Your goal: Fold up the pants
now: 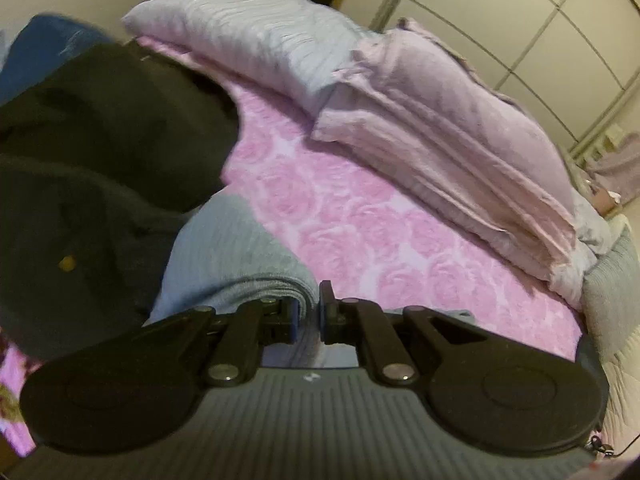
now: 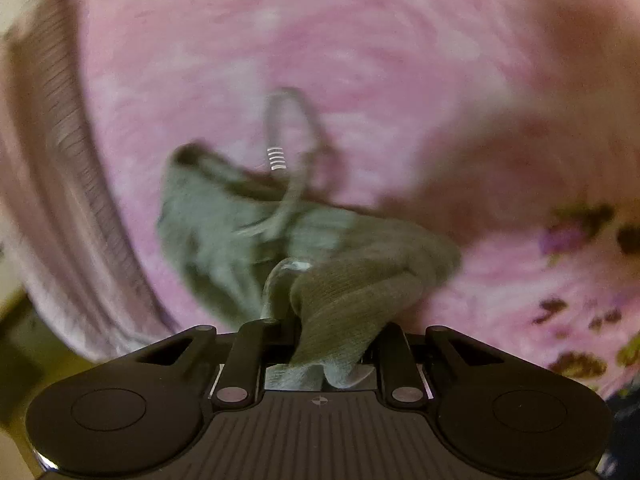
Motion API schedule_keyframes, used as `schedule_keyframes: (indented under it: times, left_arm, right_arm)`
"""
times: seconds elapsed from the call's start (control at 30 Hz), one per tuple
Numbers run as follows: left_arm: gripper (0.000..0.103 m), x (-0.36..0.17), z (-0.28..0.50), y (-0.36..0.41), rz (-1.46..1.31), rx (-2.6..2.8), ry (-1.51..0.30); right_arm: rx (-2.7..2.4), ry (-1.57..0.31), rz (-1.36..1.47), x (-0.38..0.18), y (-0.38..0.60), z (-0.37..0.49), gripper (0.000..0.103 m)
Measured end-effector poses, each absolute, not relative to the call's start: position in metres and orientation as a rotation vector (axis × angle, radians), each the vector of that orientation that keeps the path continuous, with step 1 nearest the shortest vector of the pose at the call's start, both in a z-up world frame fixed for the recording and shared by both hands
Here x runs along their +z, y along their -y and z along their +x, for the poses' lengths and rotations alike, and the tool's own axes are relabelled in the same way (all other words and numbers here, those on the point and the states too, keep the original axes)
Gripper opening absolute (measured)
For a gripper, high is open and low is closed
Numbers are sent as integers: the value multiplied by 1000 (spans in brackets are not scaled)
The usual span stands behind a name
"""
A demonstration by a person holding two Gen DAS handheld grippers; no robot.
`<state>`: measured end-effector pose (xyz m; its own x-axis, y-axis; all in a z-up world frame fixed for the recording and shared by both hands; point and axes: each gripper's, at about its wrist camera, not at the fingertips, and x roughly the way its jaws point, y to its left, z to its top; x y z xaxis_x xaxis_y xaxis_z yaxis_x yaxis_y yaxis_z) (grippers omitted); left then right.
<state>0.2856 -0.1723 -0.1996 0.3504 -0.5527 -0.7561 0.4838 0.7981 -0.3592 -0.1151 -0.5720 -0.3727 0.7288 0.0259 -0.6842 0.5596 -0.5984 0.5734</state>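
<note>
The pants are grey knit. In the left wrist view a folded edge of the grey pants (image 1: 232, 256) runs down into my left gripper (image 1: 309, 312), which is shut on that fold. In the right wrist view my right gripper (image 2: 332, 344) is shut on a bunched part of the grey pants (image 2: 224, 232), which hangs blurred over the bed. A grey drawstring (image 2: 292, 136) with a white-striped tip loops out from the waistband. The fabric hides the right fingertips.
A pink rose-patterned bedspread (image 1: 360, 220) covers the bed. A black garment (image 1: 100, 140) lies heaped at the left with something blue (image 1: 40, 52) behind it. A grey-lilac pillow (image 1: 248, 36) and a pink pillow (image 1: 440, 120) lie at the back. Wardrobe doors (image 1: 540, 20) stand beyond.
</note>
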Motion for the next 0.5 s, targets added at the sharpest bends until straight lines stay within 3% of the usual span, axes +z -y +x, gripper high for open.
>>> schedule_keyframes:
  times: [0.1, 0.37, 0.5]
  left_arm:
    - [6, -183, 291, 200, -72, -728, -983]
    - [6, -109, 296, 279, -212, -966, -848]
    - [7, -94, 279, 297, -287, -1072, -795]
  right_arm:
    - [-837, -368, 1825, -307, 606, -121, 11]
    - [-753, 74, 1358, -107, 677, -188, 10]
    - [-783, 184, 1187, -44, 673, -231, 11]
